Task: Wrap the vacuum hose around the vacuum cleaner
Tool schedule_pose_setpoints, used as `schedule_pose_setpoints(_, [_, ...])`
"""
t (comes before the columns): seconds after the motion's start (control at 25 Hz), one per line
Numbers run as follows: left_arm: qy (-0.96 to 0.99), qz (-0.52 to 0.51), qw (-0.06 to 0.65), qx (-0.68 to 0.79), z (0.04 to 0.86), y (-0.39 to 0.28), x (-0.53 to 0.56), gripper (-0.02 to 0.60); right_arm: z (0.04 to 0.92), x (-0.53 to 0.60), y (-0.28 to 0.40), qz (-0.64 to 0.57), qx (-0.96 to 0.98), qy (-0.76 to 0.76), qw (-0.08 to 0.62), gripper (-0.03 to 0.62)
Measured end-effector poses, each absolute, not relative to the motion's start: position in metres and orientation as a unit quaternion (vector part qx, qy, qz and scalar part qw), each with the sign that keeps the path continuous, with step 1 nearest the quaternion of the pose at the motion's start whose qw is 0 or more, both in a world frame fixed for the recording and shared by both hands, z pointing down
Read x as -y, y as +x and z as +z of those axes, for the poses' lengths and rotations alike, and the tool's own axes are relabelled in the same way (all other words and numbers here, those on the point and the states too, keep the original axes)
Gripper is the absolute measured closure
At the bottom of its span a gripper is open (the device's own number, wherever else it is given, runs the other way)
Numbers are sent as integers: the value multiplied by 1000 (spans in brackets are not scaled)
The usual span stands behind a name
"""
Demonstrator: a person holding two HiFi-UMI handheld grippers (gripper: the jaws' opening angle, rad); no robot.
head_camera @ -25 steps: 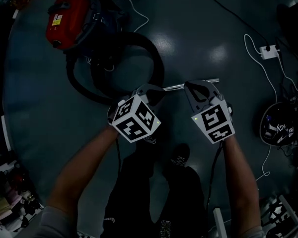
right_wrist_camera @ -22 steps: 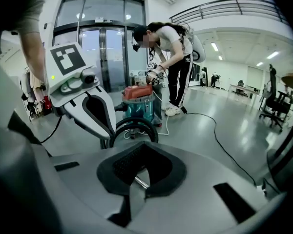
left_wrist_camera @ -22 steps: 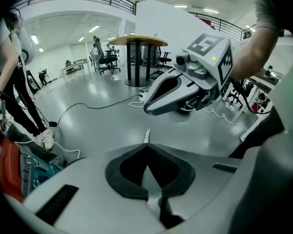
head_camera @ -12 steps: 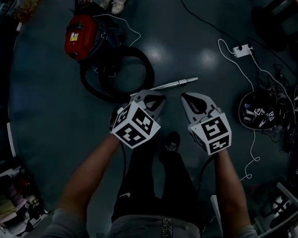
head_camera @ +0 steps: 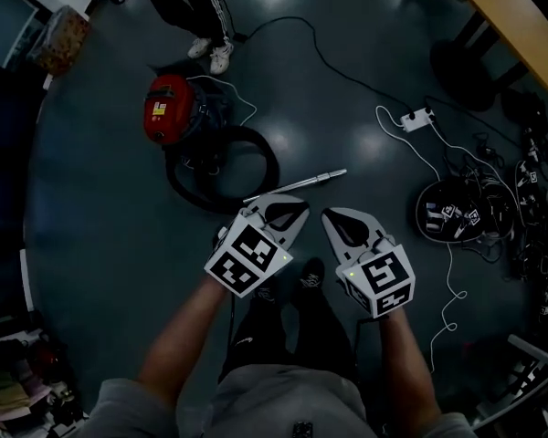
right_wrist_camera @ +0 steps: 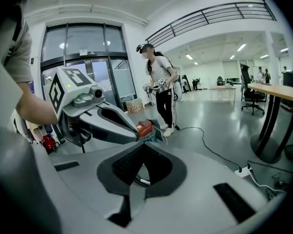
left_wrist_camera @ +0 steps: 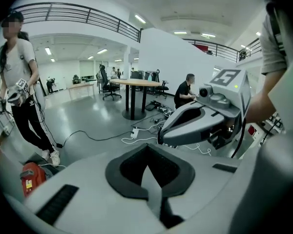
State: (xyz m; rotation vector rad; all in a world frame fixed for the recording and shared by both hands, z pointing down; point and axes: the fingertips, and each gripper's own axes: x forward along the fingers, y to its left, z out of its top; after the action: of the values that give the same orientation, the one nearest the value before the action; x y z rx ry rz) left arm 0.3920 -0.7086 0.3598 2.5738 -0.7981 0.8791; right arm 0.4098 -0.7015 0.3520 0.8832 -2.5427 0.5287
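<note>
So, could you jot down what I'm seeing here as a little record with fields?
Vacuum cleaner: red, on the floor
Hose: black, looped on the floor beside the cleaner
Metal tube: flat on the floor
Left hand-held gripper: shut, empty
Right hand-held gripper: shut, empty
Bystander: standing beyond the cleaner

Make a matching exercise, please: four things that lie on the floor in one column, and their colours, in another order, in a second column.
Things:
1. vacuum cleaner
2. hose
3. wand tube
4. power strip

Colours:
A. white
B. silver
C. red
D. black

Pairs: 1-C, 2-D, 3-B, 4-A
</note>
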Motion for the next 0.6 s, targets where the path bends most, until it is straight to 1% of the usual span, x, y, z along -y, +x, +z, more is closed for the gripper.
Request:
schedule_pose_setpoints(0.2, [908, 263, 156, 287, 304, 385, 684, 575, 297, 672, 403, 188, 903, 347, 173, 589])
schedule_pose_setpoints(0.4, [912, 231, 170, 293, 262, 362, 653, 575, 244, 646, 394, 174, 893, 389, 142, 589])
schedule_pose_setpoints(0.6, [919, 209, 156, 295, 219, 341, 626, 575, 197, 621, 383, 157, 887, 420, 110, 589])
